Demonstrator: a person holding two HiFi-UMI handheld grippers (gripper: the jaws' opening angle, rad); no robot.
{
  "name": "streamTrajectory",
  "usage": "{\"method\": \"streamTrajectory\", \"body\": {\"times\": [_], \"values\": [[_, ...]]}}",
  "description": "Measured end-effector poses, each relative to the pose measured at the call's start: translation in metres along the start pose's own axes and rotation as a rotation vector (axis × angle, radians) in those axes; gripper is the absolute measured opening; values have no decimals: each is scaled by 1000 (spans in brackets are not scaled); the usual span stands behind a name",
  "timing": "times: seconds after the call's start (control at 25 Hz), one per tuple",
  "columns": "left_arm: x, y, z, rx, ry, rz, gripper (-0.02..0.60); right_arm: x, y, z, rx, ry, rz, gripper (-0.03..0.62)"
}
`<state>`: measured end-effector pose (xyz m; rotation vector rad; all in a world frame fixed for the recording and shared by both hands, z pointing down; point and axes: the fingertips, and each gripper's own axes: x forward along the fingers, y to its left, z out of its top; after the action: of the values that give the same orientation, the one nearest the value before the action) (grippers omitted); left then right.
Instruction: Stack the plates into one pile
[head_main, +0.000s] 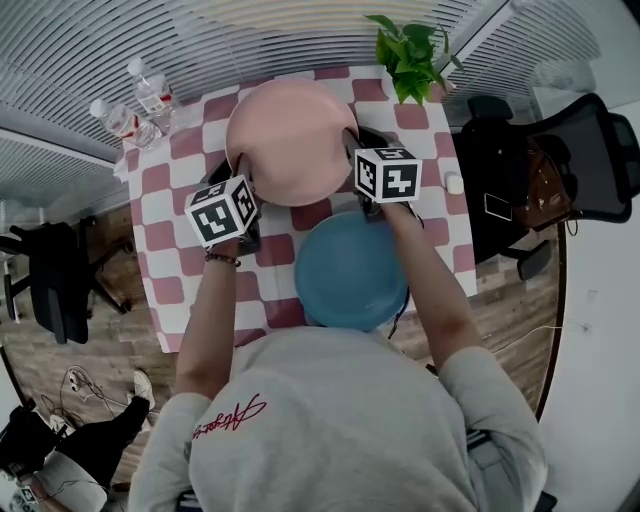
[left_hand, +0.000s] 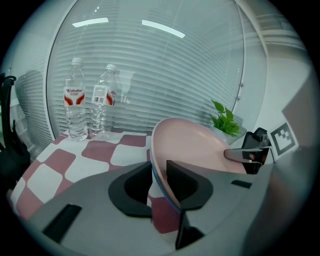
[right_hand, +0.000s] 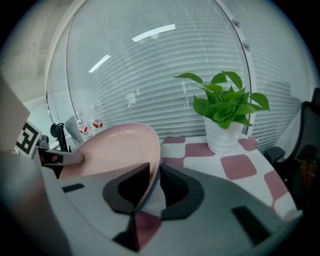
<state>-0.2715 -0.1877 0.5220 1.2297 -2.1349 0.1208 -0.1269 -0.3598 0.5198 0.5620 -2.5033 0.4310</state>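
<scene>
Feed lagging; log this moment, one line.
left gripper: shut on pink plate rim | right gripper: shut on opposite rim | blue plate: on table

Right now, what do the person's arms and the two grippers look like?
The left gripper and right gripper each have a smooth grey body and black angular jaws. Each carries a white cube with black square markers: left cube, right cube. The person wears a grey short-sleeved T-shirt with red script and a dark bracelet on the left wrist.

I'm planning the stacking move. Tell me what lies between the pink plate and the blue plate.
Nothing stands there. In the head view, only a bare strip of checked tablecloth shows between the pink plate and the blue plate.
</scene>
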Motion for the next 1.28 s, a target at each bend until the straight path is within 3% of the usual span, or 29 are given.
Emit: {"method": "streamTrajectory", "body": {"times": [0.24,0.64,1.28], "values": [[-24,-10,20,36,-88,0,103,-26,8,22,-57,-77,-19,72],[-57,-27,35,46,-164,-13,103,-68,15,42,-38,-168,-16,67],[-79,-60,11,34,-166,-66,103,-122,5,25,-51,-191,-78,66]]}}
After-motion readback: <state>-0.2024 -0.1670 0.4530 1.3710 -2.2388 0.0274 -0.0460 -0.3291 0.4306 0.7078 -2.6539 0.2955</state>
